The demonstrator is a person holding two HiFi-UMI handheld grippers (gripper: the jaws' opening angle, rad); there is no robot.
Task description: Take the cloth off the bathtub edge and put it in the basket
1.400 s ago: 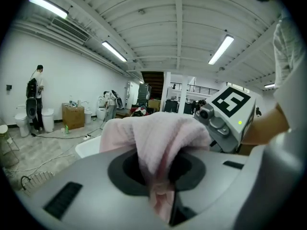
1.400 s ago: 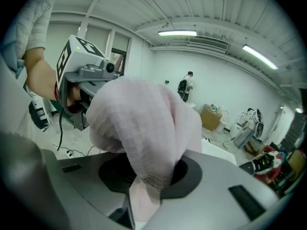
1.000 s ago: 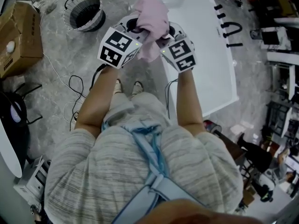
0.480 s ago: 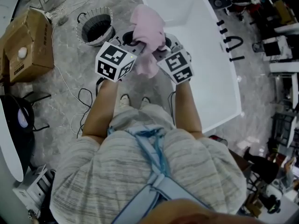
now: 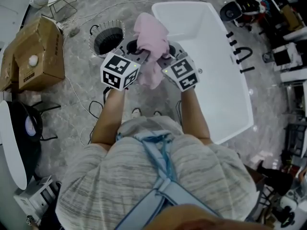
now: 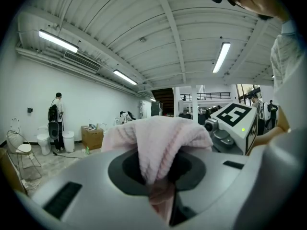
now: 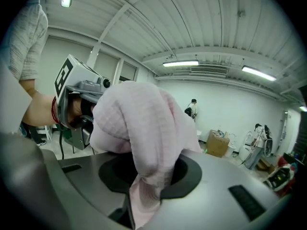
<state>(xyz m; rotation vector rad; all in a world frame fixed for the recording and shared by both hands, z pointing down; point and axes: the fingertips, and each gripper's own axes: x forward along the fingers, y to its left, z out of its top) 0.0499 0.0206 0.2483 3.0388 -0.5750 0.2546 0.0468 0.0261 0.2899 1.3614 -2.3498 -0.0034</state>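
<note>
Left gripper (image 5: 140,57): jaws clenched on a fold of the pink cloth (image 5: 150,38). In the left gripper view, the cloth (image 6: 160,138) runs down into the narrow gap of the gripper (image 6: 162,198) and bulges above it.

Right gripper (image 5: 162,60): likewise clamped on the same cloth. In the right gripper view, a pinched strip of cloth (image 7: 144,128) passes between the jaws of the gripper (image 7: 143,202), with the bulk mounded above.

Grippers stand side by side, close together, tips pointing away from the person. The cloth bridges both sets of jaws, heaped beyond the tips, with one end hanging between the grippers.

Basket (image 5: 96,31): on the floor ahead of and left of the left gripper, apart from it, mouth upward, dark inside.

Bathtub (image 5: 211,66): white, ahead of and right of the right gripper.

Cardboard box (image 5: 41,56): well off to the left of the left gripper.
</note>
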